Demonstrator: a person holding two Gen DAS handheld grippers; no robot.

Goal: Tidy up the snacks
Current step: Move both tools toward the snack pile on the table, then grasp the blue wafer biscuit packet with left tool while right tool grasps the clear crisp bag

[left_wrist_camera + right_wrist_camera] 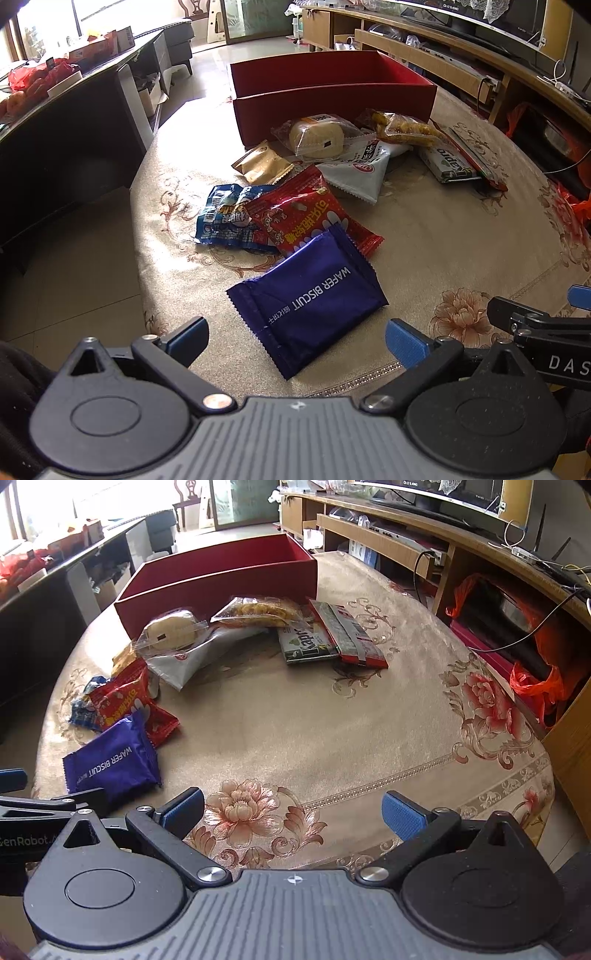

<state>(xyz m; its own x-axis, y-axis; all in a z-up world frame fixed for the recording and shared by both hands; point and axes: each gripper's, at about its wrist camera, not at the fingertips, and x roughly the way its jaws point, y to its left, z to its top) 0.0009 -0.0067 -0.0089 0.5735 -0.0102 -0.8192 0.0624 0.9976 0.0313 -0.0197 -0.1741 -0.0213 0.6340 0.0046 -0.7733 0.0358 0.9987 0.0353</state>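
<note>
A purple wafer biscuit packet (310, 299) (114, 760) lies on the table just ahead of my open left gripper (295, 341). Behind it lie a red snack packet (306, 214) (125, 701) and a blue packet (225, 218). Further back are a gold packet (262, 164), a wrapped bun (317, 134) (170, 631), a white packet (362, 170), a clear bag of fried snacks (402, 127) (258, 611) and a green wafer bar (448, 164) (306, 642). A red open box (332, 99) (221, 587) stands at the far edge. My right gripper (293, 814) is open over bare tablecloth.
The round table (332, 716) carries a floral beige cloth. A red flat packet (347, 635) rests on the green bar. A dark counter (74, 122) stands left, a wooden TV cabinet (443, 542) right. The right gripper's body (546, 332) shows at the left view's right edge.
</note>
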